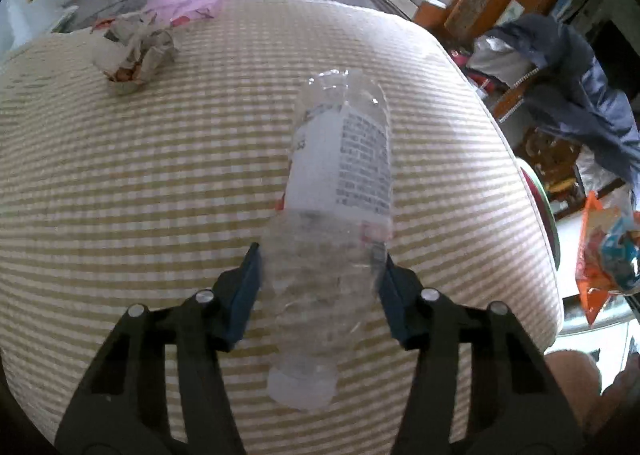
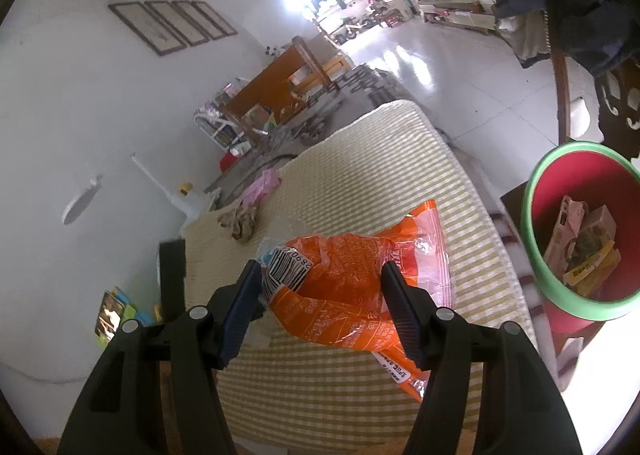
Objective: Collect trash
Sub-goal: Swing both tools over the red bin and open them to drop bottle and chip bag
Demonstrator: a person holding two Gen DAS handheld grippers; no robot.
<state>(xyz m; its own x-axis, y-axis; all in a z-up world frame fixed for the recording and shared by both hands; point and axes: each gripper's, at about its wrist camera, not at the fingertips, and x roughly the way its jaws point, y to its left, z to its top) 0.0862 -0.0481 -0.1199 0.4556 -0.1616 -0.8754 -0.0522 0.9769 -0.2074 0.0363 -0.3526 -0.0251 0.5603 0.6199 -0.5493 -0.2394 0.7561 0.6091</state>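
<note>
On the striped mat (image 1: 160,175), the left gripper (image 1: 320,267) clamps a clear plastic bottle (image 1: 332,191), crumpled paper (image 1: 134,55) lying beyond it. Right of the mat, the right gripper (image 2: 320,287) grips an orange wrapper (image 2: 352,287) beside the red bin (image 2: 536,255).

The striped mat (image 1: 160,175) lies bare left of the bottle (image 1: 336,191); crumpled paper (image 1: 132,55) and a pink bag (image 1: 188,3) crowd its far corner.

Clear bottle (image 1: 332,215) on beige-striped mat (image 1: 160,183); orange wrapper (image 2: 344,287); red, green-rimmed bin (image 2: 538,255).
</note>
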